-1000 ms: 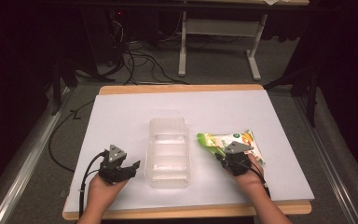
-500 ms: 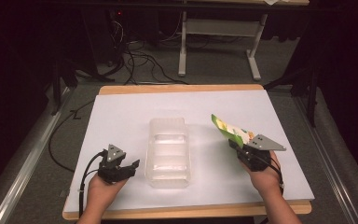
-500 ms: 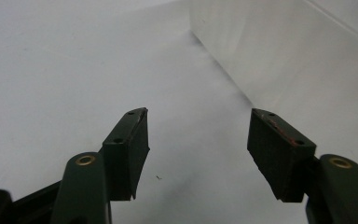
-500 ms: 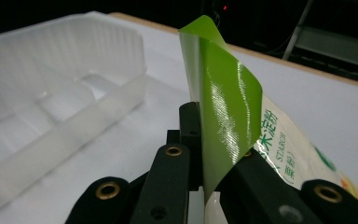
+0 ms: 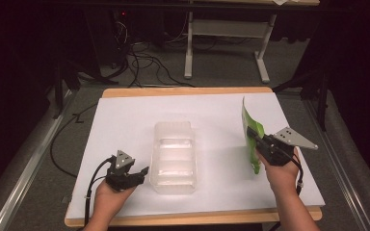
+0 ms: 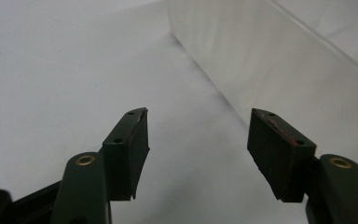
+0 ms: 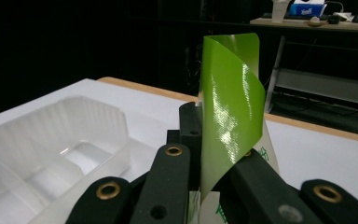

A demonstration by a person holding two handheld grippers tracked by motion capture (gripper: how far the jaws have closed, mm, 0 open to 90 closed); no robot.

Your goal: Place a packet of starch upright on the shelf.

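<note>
Green glossy plastic, a flat packet (image 7: 231, 107), stands pinched between the jaws of the right tool (image 7: 200, 154), which are closed tight on its lower part. The packet's upper end rises above the jaw tips and curls slightly; its lower end hangs below the tool toward the white table (image 5: 125, 120), as the high view shows (image 5: 248, 130). A white face with some green print peeks out beside the jaws, but the writing is too small and cut off to read. No brand can be made out.

To the left of the right tool (image 5: 254, 137), well apart, lies a clear plastic tray (image 5: 174, 156) with ribbed walls, resting on the table. In the right gripper view the tray (image 7: 65, 144) sits lower and to the left of the jaws.

On the tray's other side, the left tool (image 5: 143, 172) rests low over the table, its jaws spread wide with nothing between them (image 6: 198, 140). The tray's clear wall (image 6: 261, 60) runs just beside its right jaw.
</note>
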